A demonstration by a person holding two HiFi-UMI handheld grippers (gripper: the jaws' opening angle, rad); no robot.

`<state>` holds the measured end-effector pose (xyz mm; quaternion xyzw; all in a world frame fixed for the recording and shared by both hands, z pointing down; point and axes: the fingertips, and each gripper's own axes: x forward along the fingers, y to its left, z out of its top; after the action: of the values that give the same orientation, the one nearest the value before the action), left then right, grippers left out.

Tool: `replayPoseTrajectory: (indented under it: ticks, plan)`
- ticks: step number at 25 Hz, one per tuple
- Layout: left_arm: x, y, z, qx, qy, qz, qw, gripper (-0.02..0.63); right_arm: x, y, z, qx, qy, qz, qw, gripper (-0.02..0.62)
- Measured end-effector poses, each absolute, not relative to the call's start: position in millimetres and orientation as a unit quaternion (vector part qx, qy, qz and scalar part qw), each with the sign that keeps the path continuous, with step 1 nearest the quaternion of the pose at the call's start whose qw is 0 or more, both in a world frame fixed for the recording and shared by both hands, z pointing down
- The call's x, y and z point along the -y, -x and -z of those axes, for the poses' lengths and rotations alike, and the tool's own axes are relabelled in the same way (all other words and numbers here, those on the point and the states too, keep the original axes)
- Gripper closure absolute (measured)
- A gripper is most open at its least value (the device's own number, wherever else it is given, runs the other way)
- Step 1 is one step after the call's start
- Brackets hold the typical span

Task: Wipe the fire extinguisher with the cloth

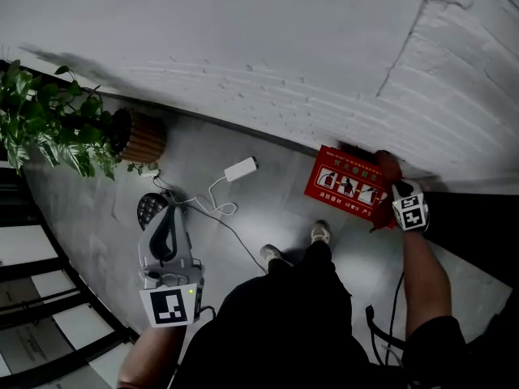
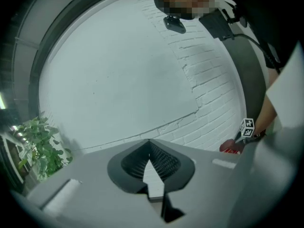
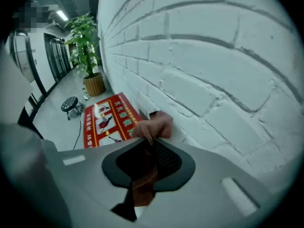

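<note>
Floor (image 1: 89,213) lies open beside red box (image 1: 345,186); right tongs (image 3: 151,141) clamp cloth (image 3: 154,126), left tongs (image 2: 149,144) closed.

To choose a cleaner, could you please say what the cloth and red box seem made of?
The cloth looks like soft matte fabric, bunched in folds. The red box is probably painted metal or plastic: its smooth top shows glare.

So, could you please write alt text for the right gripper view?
The right gripper pinches a reddish cloth near a red box with picture instructions, set against a white brick wall. A potted plant and a stool stand farther along.
</note>
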<state>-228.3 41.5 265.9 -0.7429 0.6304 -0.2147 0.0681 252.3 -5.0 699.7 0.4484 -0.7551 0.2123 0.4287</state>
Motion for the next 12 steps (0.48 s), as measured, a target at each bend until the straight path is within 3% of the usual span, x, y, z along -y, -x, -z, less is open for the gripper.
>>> replayPoseTrajectory:
  ticks: [5, 12]
  plan:
    - [-57.8, 260.8, -265.9, -0.659, 0.709, 0.243, 0.058, 0.606, 29.8, -258.9, -741.4, 0.72, -0.447, -0.247, 0.471, 0.548]
    - [-67.5, 290.6, -260.3, -0.692, 0.678, 0.243, 0.053, 0.606, 45.5, -199.1, -755.8, 0.743, -0.401, -0.244, 0.477, 0.549]
